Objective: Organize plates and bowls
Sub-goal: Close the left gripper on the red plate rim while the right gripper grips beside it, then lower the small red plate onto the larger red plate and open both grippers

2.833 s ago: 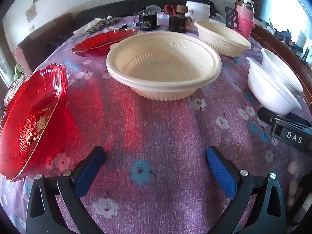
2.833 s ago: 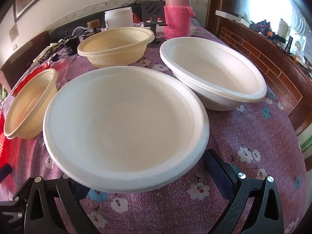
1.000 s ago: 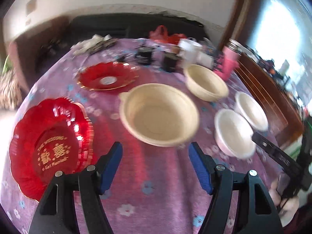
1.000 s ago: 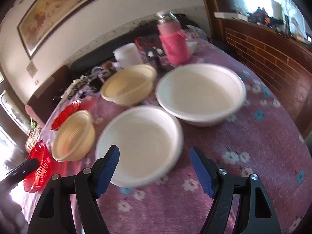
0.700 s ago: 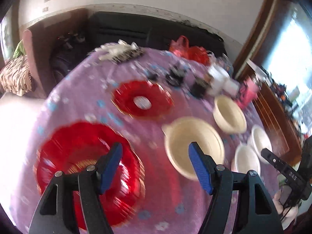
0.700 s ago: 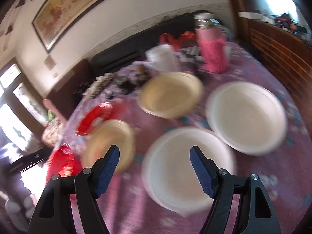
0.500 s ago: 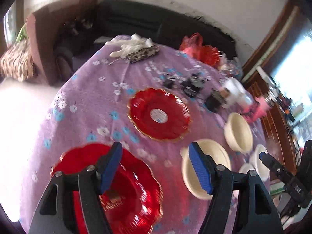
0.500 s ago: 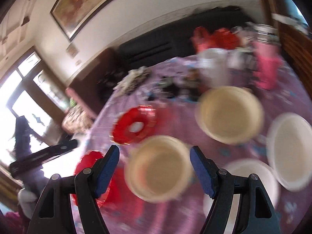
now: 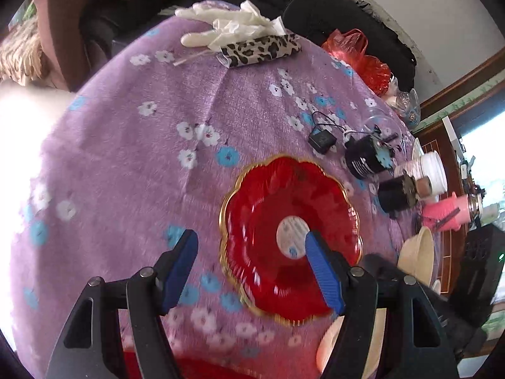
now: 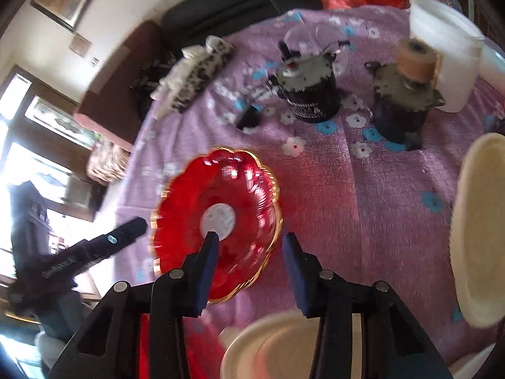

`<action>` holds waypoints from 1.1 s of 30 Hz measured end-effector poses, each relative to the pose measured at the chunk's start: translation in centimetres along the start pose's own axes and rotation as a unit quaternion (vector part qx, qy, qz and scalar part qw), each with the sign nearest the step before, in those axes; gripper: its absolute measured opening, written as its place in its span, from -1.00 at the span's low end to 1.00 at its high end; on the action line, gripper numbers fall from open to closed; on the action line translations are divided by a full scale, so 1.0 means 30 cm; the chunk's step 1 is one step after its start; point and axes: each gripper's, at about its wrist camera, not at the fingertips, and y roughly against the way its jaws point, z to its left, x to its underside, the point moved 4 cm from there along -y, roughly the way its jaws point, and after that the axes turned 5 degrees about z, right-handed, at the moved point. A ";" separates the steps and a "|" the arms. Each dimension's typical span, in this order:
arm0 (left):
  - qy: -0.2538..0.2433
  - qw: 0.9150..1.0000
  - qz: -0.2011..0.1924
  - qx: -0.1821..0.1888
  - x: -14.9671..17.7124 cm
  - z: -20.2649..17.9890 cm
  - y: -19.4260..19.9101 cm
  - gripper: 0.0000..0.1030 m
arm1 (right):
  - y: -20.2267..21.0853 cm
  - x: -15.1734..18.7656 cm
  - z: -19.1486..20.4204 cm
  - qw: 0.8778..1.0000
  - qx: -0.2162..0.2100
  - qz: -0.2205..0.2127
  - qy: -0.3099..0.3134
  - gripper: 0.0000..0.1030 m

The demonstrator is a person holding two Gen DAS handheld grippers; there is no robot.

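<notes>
Both hand-held grippers hang above the scalloped red glass plate with a gold rim (image 9: pixel 290 237), which lies flat and face up on the tabletop (image 9: pixel 126 145) under its purple flowered cloth. The plate is round, so no long axis to call; its white centre sticker (image 9: pixel 292 232) faces straight up.

The left hand-held gripper (image 9: pixel 252 271) is spread wide and grips nothing: its left blue pad sits over bare cloth just outside the plate's rim, its right pad over the plate near the sticker. The right hand-held gripper (image 10: pixel 249 265) is about half open, also empty; its left pad overlaps the plate (image 10: pixel 217 218) close to the sticker, its right pad hangs just past the plate's edge over the cloth. Whether either pad touches the glass, I cannot tell; the right wrist view is blurred.

Beyond the plate stand two black cylindrical gadgets (image 10: pixel 311 94) side by side, and past them a white plastic tub (image 10: pixel 448 53). Just beside the plate's near edge sits a cream ribbed bowl (image 10: pixel 277 347), partly hidden behind the right hand-held gripper. Another cream ribbed bowl (image 10: pixel 476 230) lies well off to the plate's right. At the cloth's far edge from the plate, a leopard-print pouch (image 9: pixel 262 49) rests against crumpled white gloves (image 9: pixel 230 28).
</notes>
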 end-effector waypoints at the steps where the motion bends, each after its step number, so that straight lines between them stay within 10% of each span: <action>1: 0.003 1.000 0.008 0.000 -0.010 0.003 -0.022 0.35 | -0.024 -0.002 0.001 1.000 0.007 0.006 0.003 -0.12; 8: 0.006 0.999 0.044 -0.005 -0.044 -0.007 -0.128 0.29 | -0.114 -0.005 0.014 0.998 0.041 0.027 0.025 -0.19; 15: -0.017 0.997 0.045 -0.058 -0.029 -0.009 -0.145 -0.67 | -0.116 -0.005 -0.012 0.997 0.077 0.006 0.012 -0.68; 33: 0.001 0.996 -0.082 -0.022 0.203 0.082 0.273 -0.68 | 0.147 0.199 0.240 0.992 0.027 -0.090 0.089 -0.75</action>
